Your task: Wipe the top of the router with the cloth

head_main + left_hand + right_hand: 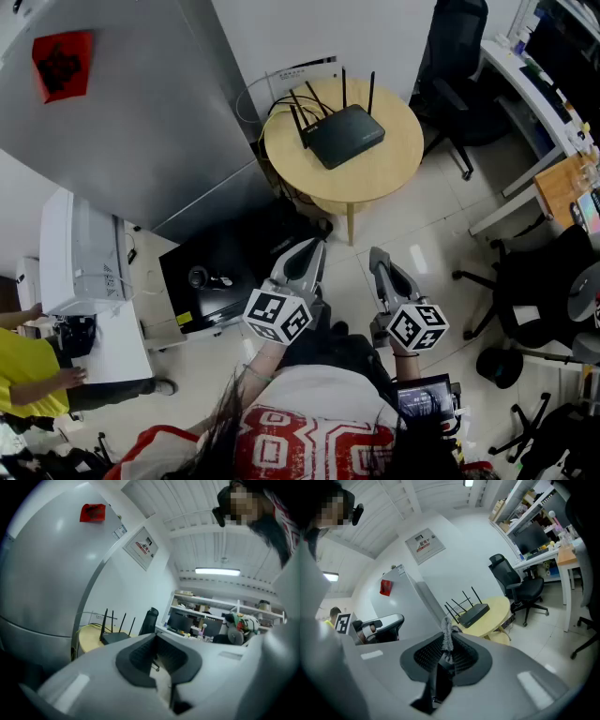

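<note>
A black router [345, 136] with several upright antennas sits on a small round yellow table [389, 173], well ahead of both grippers. It also shows in the left gripper view as router [115, 637] and in the right gripper view as router [474, 613] on the table [499, 607]. My right gripper [378, 255] [447, 641] is shut on a grey cloth [448, 629], a strip of which sticks up past the tips. My left gripper [314, 246] [156, 639] is shut with nothing in it. Both are held close to my body, above the floor.
A large grey cabinet [141, 103] with a red sticker stands left of the table. A black box [220, 272] sits on the floor near my left gripper. Office chairs [459, 56] and a desk [539, 98] are at the right. A person in yellow [28, 384] stands by a white machine [80, 258].
</note>
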A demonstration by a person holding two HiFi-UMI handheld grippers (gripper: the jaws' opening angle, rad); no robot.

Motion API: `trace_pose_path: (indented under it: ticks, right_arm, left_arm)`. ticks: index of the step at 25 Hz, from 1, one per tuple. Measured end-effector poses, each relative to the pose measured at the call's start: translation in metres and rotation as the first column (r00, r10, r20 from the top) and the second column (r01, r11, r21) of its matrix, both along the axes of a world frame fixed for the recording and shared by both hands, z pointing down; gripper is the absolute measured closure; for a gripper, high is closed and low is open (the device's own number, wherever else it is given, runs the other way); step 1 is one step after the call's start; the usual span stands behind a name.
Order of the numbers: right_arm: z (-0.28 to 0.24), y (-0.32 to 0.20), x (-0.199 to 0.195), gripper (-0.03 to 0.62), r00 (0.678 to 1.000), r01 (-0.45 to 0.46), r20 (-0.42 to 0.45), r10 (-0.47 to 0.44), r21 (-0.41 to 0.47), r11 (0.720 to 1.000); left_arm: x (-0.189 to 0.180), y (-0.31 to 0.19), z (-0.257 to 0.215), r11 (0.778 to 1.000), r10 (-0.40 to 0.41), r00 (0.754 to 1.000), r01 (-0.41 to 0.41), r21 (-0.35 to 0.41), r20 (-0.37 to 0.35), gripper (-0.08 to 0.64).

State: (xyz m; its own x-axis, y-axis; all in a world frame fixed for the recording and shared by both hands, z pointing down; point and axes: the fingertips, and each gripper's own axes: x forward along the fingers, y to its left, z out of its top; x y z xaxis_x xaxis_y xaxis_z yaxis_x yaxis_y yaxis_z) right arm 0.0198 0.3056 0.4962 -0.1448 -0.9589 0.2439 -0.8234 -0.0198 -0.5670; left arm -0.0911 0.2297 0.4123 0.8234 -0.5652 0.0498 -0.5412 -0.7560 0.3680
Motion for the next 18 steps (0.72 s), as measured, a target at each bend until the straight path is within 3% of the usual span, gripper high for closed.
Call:
trace_pose_path:
  ticks: [8, 18]
  right_arm:
    - [0.012, -0.078, 0.016, 0.548, 0.999, 0.032, -0.003, -0.032, -0.01, 0.999]
    - [0.004, -0.242, 0.04, 0.548, 0.983, 0.133, -0.12, -0.135, -0.028, 0.991]
  left_arm:
    - [0.017, -0.066, 0.013, 1.0, 0.004, 1.0, -0.004, -0.007, 0.002, 0.558]
    - [0.031, -0.228, -0.01, 0.997, -0.069, 0.994, 0.072, 0.025, -0.083, 0.558]
